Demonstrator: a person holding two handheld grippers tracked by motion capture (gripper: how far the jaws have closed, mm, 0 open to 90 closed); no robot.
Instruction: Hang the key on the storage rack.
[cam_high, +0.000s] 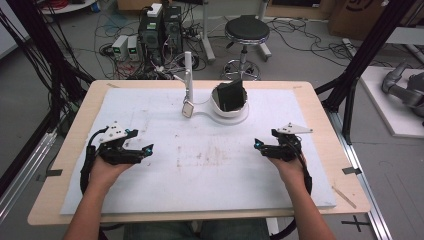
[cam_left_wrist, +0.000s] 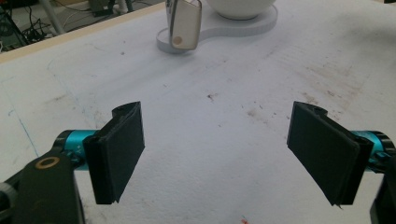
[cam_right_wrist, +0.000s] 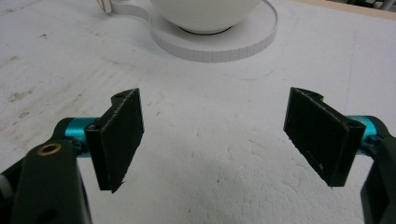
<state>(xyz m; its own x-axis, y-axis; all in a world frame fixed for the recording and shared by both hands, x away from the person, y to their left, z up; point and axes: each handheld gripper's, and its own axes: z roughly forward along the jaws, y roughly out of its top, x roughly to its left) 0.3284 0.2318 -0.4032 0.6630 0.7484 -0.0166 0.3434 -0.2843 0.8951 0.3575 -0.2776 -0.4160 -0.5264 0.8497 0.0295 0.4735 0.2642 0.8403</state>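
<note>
My left gripper (cam_high: 142, 151) and right gripper (cam_high: 261, 146) rest on the white surface (cam_high: 210, 170), jaws spread wide, empty. The white bowl (cam_high: 229, 107) sits far ahead between them, well apart.

Hand-held gripper (cam_right_wrist: 212, 140) wide apart; bowl (cam_right_wrist: 205, 14) ahead.

A light wooden table (cam_high: 322, 107) stands on a grey floor (cam_high: 300, 55) strewn with black cables (cam_high: 295, 27). Behind it are a round black stool (cam_high: 247, 30) and black computer towers (cam_high: 161, 30).
</note>
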